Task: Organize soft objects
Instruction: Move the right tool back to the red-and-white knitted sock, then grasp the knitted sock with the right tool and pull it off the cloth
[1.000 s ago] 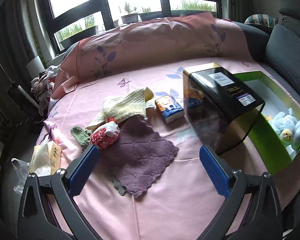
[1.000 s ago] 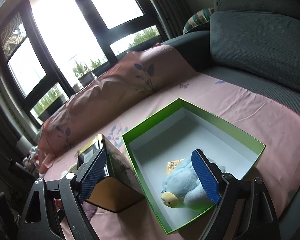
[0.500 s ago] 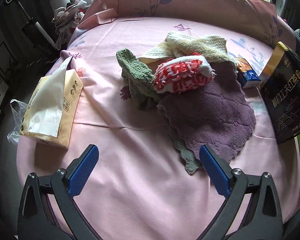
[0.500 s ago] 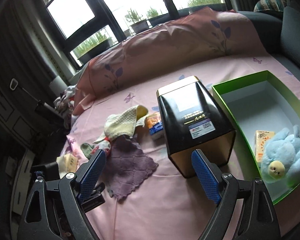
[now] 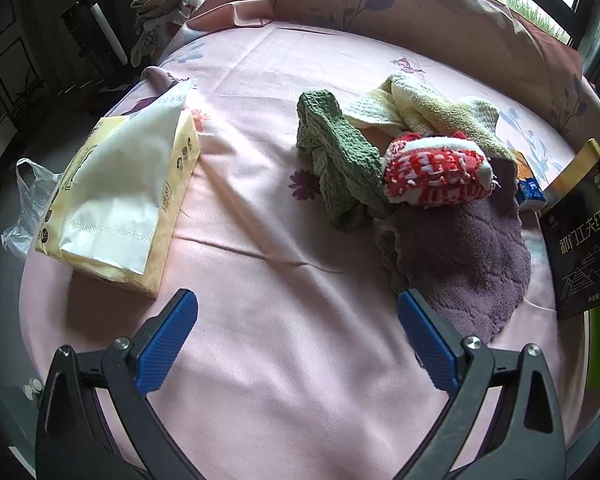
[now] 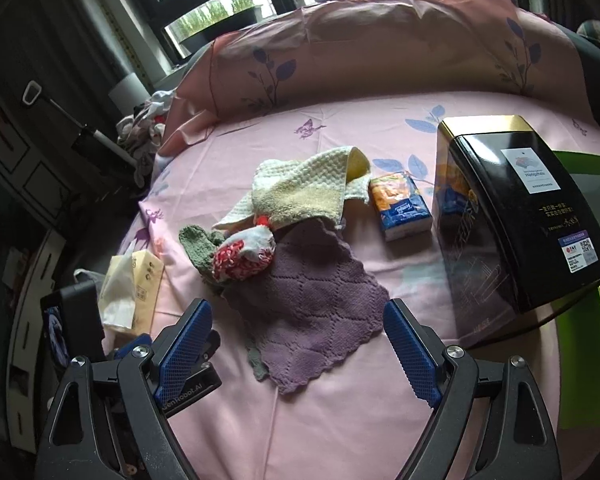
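Observation:
A pile of soft things lies on the pink sheet: a purple cloth [image 5: 464, 264] [image 6: 312, 312], a red-and-white knitted ball [image 5: 436, 176] [image 6: 242, 258], a green knitted cloth [image 5: 340, 160] [image 6: 198, 246] and a pale yellow towel [image 5: 432, 114] [image 6: 300, 196]. My left gripper [image 5: 296, 340] is open and empty, low over the sheet just in front of the pile. My right gripper [image 6: 296, 344] is open and empty above the purple cloth's near edge. The left gripper's body shows at the lower left of the right wrist view.
A tissue pack [image 5: 124, 204] [image 6: 134, 292] lies left of the pile. A small blue-orange tissue packet [image 6: 400, 212], a black-and-gold box [image 6: 516, 216] [image 5: 584, 236] and a green open box [image 6: 588, 320] stand to the right. A pink pillow [image 6: 360, 48] lines the back.
The left gripper has swung left and moved closer to the pile and tissue pack. The right gripper has turned left from the green box to face the pile.

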Demonstrator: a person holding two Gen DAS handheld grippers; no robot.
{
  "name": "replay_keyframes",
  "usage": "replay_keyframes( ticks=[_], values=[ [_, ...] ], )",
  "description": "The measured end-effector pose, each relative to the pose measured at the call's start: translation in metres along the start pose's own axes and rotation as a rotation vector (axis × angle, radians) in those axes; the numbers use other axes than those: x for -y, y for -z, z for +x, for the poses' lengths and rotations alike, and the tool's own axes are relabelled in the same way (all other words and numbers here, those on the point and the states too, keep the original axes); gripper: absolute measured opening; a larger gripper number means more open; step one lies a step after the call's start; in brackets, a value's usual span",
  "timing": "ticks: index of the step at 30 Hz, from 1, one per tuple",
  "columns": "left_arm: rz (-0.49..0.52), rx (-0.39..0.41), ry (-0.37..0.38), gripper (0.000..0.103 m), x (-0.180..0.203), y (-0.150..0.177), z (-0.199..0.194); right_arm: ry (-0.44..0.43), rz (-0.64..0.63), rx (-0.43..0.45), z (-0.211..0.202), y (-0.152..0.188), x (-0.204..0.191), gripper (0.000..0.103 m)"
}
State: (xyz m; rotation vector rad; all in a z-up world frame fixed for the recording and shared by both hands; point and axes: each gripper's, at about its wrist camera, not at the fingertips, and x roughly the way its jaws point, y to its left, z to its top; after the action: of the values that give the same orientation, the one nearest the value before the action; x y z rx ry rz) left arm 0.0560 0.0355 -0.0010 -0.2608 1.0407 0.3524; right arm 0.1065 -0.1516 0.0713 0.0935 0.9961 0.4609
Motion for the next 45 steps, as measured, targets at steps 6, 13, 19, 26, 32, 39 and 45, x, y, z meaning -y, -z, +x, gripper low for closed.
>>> replay_keyframes(
  ticks=[6, 13, 19, 26, 32, 39, 45],
  values=[
    [0.001, -0.042, 0.106, 0.099, 0.004, -0.003, 0.006, 0.032, 0.001, -0.078, 0.041, -0.018, -0.006, 0.088],
    [-0.028, -0.082, 0.174, 0.094, 0.004, -0.005, 0.015, 0.019, -0.005, -0.124, 0.076, -0.031, -0.01, 0.088],
    [-0.046, -0.057, 0.178, 0.089, 0.0, -0.006, 0.011, -0.088, -0.056, -0.014, 0.069, -0.045, -0.034, 0.084],
    [-0.074, -0.055, 0.177, 0.084, -0.01, -0.006, 0.011, -0.137, -0.003, -0.102, 0.107, -0.041, -0.029, 0.051],
    [-0.095, -0.044, 0.2, 0.084, -0.012, -0.006, 0.008, -0.162, -0.009, -0.069, 0.098, -0.034, -0.031, 0.033],
    [-0.086, -0.031, 0.217, 0.084, -0.009, -0.006, 0.004, -0.129, 0.028, -0.024, 0.044, -0.022, -0.014, 0.033],
    [-0.093, -0.058, 0.255, 0.083, -0.007, -0.005, 0.007, -0.055, 0.081, -0.071, 0.031, 0.012, 0.014, 0.033]
  ],
)
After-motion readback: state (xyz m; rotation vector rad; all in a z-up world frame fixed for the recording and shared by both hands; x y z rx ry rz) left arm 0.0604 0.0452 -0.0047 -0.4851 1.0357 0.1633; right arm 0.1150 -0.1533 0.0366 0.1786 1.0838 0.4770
